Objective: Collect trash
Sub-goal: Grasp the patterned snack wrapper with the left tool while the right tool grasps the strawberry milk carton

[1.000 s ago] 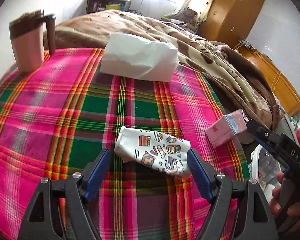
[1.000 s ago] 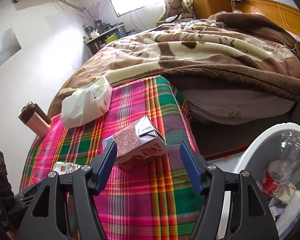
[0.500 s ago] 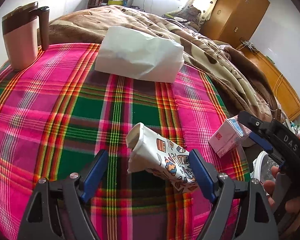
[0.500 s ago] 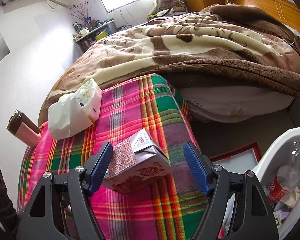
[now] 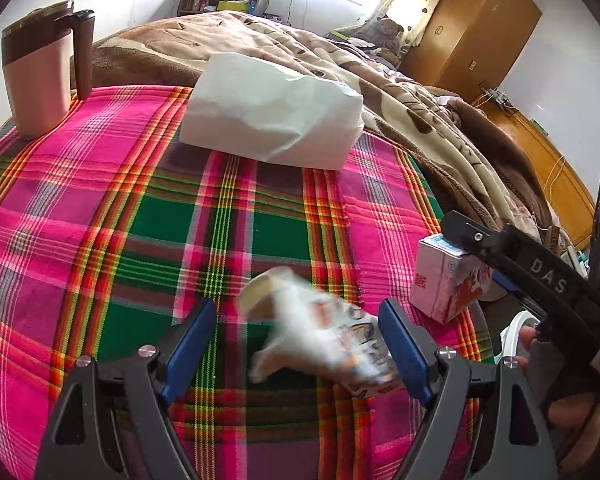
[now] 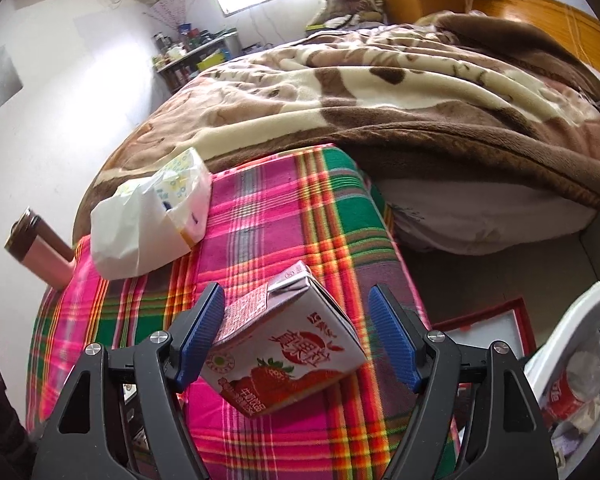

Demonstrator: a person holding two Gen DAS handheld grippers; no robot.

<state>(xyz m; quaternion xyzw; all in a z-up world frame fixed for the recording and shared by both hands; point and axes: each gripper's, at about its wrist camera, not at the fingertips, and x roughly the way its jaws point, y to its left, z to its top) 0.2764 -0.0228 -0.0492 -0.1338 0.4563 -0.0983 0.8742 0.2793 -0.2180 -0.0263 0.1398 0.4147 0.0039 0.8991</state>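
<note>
Your left gripper [image 5: 296, 344] gapes around a blurred paper cup [image 5: 320, 340]; your right gripper [image 6: 296, 334] gapes around a milk carton [image 6: 288, 356] at the blanket's [image 6: 260, 220] edge.

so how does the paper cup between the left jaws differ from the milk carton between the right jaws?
Paper cup is a crushed, motion-blurred tube with cartoon prints; milk carton is a sharp, intact pink box with strawberries. The cup lies flattened; the carton sits tilted on an edge. Both sit on the plaid blanket between open jaws.
</note>
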